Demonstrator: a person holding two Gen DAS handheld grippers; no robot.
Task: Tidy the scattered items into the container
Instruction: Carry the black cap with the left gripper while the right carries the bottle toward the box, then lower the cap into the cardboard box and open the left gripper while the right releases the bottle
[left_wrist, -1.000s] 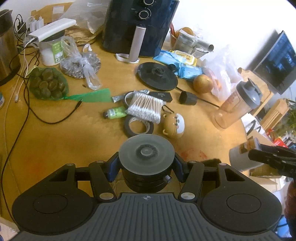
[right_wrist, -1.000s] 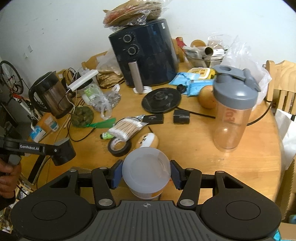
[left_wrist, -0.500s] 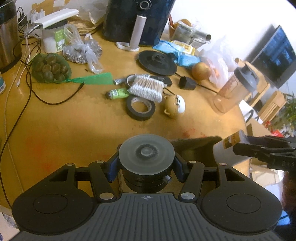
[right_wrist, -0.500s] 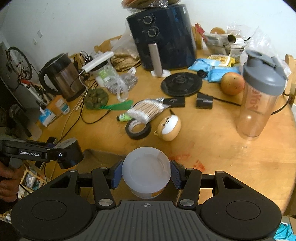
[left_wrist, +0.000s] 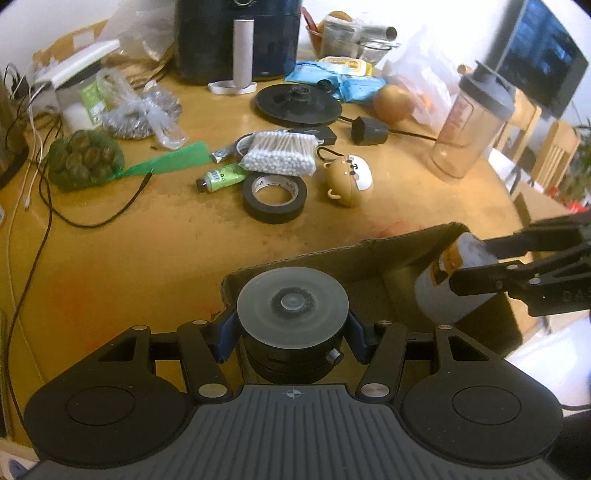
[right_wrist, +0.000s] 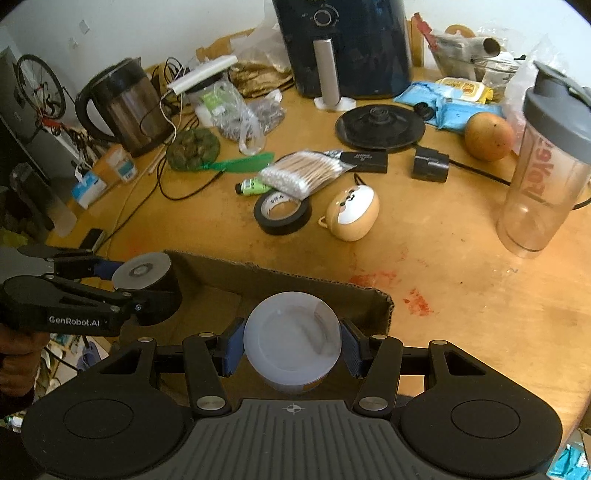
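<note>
- Left gripper (left_wrist: 291, 328) pinches a black round jar w/ frosted lid (left_wrist: 292, 312); now lower, over the brown cardboard box (left_wrist: 369, 254) at the tabletop (left_wrist: 147, 258) near edge, vs above bare wood 1 s ago.
- Right gripper (right_wrist: 291, 350) clamps a white plastic tub w/ translucent lid (right_wrist: 291, 334); also came down over the box.
- Black tape roll (left_wrist: 275, 197), cotton-swab pack (left_wrist: 280, 153) unmoved mid-tabletop.

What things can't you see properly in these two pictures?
- Cardboard box floor: left wrist view, hidden by the black jar and left tongs.
- White jar label: right wrist view, its lid covers it.
- Shaker bottle lettering: right wrist view, cut short by the curve.
- Air fryer top: both views, cut off by the edge.
</note>
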